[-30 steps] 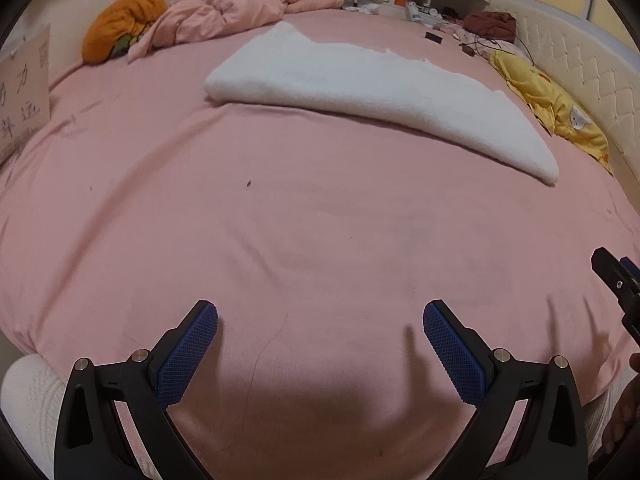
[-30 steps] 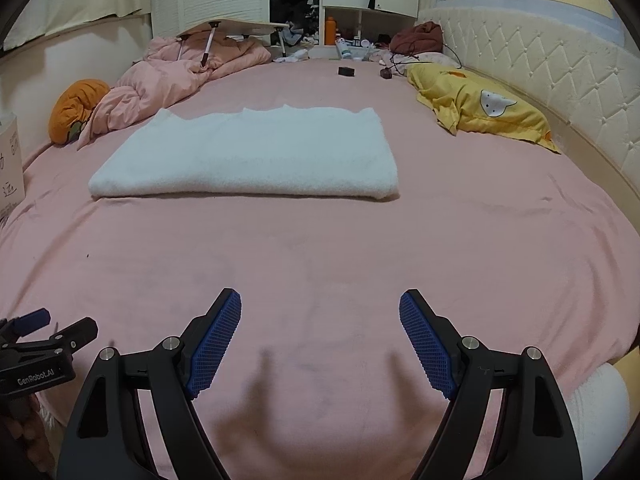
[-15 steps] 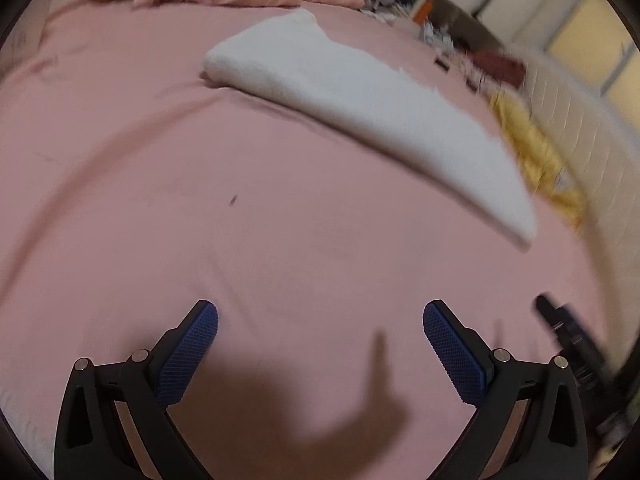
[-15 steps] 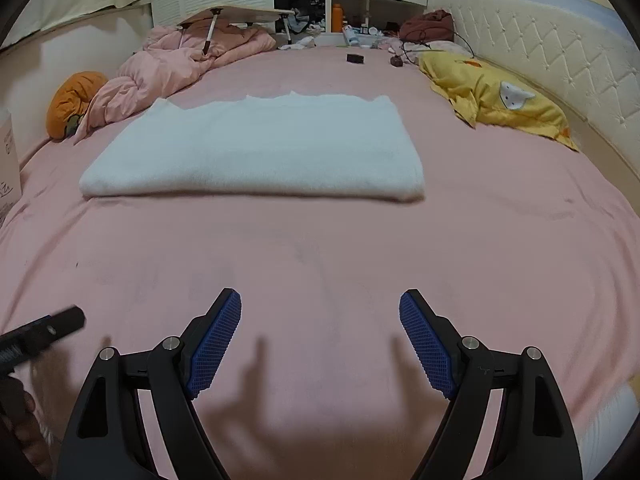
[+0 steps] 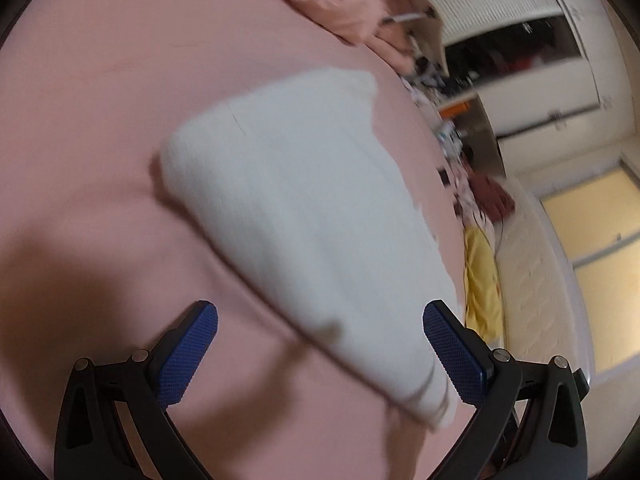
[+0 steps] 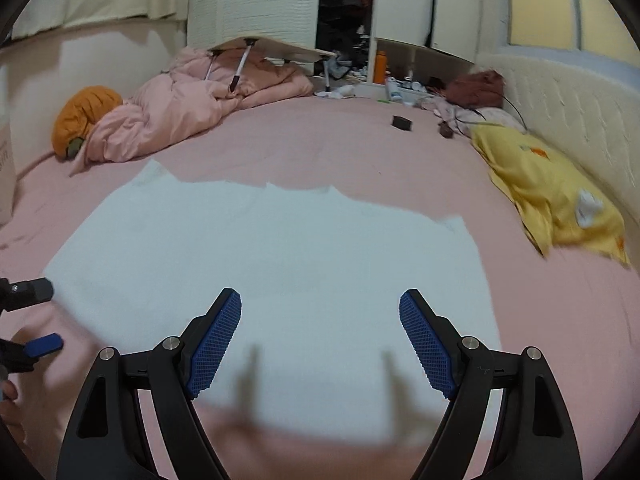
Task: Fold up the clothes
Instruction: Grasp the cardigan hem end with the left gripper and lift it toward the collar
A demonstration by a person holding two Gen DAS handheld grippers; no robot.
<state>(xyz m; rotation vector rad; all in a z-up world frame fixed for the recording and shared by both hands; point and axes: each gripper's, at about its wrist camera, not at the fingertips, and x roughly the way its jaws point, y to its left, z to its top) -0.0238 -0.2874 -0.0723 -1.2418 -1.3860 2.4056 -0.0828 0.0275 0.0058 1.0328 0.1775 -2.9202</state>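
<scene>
A white fleecy garment [image 6: 272, 264] lies folded flat on the pink bed sheet [image 6: 328, 148]. My right gripper [image 6: 320, 342] hovers open over its near half, nothing between the blue pads. In the left wrist view, tilted and blurred, the same white garment [image 5: 312, 216] runs diagonally. My left gripper [image 5: 320, 356] is open above its near long edge, empty. The left gripper [image 6: 30, 320] also shows at the left edge of the right wrist view, by the garment's left end, with a hand [image 6: 10, 404] below it.
A crumpled pink duvet [image 6: 192, 112] and an orange cushion [image 6: 82, 114] lie at the far left. A yellow cloth [image 6: 556, 196] sits along the padded white bed edge [image 6: 568, 112] on the right. Small dark items [image 6: 402, 122] and clutter lie at the far end by the wardrobe.
Both grippers have moved forward from the bare sheet to the white garment, which now fills both views. The left wrist view has rolled sideways. Both stay open.
</scene>
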